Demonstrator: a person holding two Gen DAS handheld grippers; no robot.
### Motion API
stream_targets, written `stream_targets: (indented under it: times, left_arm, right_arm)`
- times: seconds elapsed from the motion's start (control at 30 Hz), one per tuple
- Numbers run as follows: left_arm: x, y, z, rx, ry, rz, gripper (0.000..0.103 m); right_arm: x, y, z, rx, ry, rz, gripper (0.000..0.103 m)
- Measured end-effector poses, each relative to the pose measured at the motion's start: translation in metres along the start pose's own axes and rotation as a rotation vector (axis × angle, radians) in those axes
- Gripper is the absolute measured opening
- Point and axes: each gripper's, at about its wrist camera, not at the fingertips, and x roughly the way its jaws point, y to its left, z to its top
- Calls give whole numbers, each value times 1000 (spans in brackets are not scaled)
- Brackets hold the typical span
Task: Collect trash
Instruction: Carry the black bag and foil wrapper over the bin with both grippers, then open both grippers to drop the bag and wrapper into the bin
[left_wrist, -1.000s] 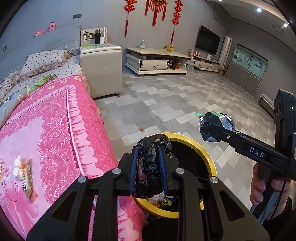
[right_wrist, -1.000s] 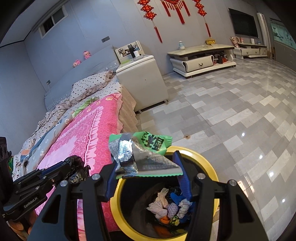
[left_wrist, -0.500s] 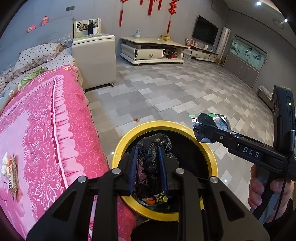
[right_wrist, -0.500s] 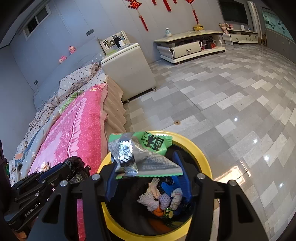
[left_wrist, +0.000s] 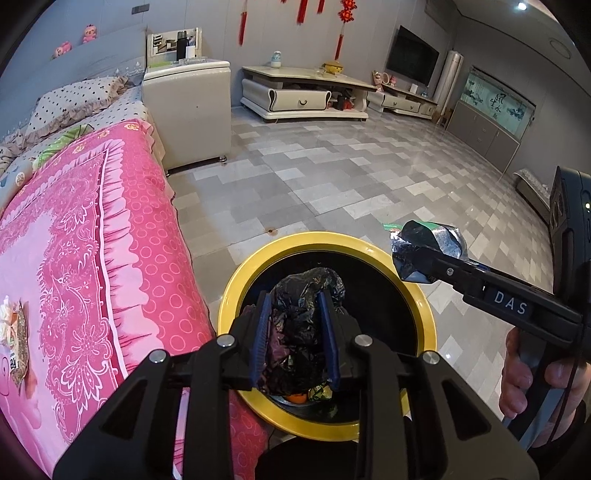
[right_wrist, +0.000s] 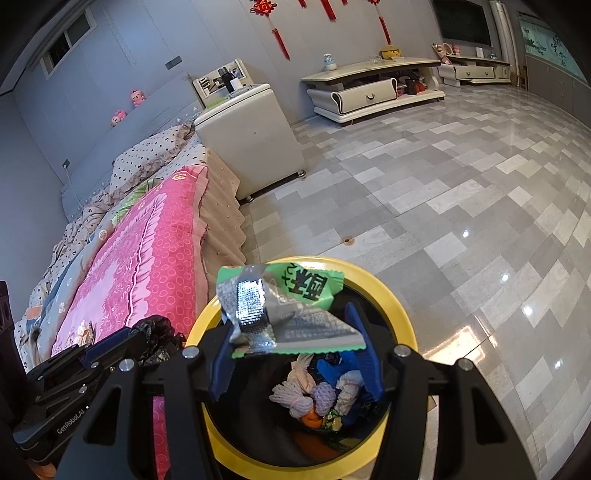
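- The left claw (left_wrist: 295, 332) is sitting at the lower centre of the left view, its jaws opening, with a crumpled black bag (left_wrist: 303, 325) between the blue pads (left_wrist: 260, 339).
- The bag is hanging over the mouth of the bin (left_wrist: 236, 295), whose yellow rim is ringing a dark inside.
- In the right view the left claw (right_wrist: 122, 343) is showing at the lower left, with the black bag (right_wrist: 157, 334) at its tip, just beside the bin's (right_wrist: 391, 295) left rim.
- The right claw (right_wrist: 295, 354) is sitting at the lower centre of its own view, clenching a green and silver wrapper (right_wrist: 284, 306) by its lower edge, with the pads standing apart.
- The wrapper is standing up above the bin's opening, covering part of the far rim.
- In the left view the right claw (left_wrist: 413, 258) is reaching in from the right, with the wrapper (left_wrist: 432, 240) over the bin's right rim and a hand (left_wrist: 532, 376) gripping its handle at the lower right.
- Trash (right_wrist: 317, 391) is lying at the bottom of the bin: pale knotted wads, something blue and something orange.
- A bed with a pink cover (left_wrist: 74, 240) is filling the left of the frame, touching or just beside the bin.
- A small packet (left_wrist: 14, 343) is lying on the cover at the far left edge.
- Grey tiled floor (left_wrist: 332, 177) is stretching behind the bin to a white cabinet (left_wrist: 192, 110) at the upper left.
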Motion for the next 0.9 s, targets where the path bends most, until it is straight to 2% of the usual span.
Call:
stream_targets:
  times: [0.2,0.3,0.4,0.47,0.7,0.9]
  left_arm:
    - [-7,1,0,3,-12,-1,34]
    - [-12,0,-1,1,-21,-1,44]
    - [-18,1,-1,-2,-33,-3,57]
    - [-21,2,-1,-9,-34,-3,71]
    - [-37,22,-3,-61,-52,29,76]
    - [-58,59,-8,-97,-76,107,76]
  right_arm:
    - [-3,-1,-1,14,1,-11,56]
    - [-5,-2,-1,23,2,-24,59]
    - [-9,-5,-1,38,-7,-37,70]
    - [-12,-6,0,43,-10,-37,70]
    - [-21,2,-1,27,-16,-31,72]
    - [-26,32,-3,-39,-11,47,72]
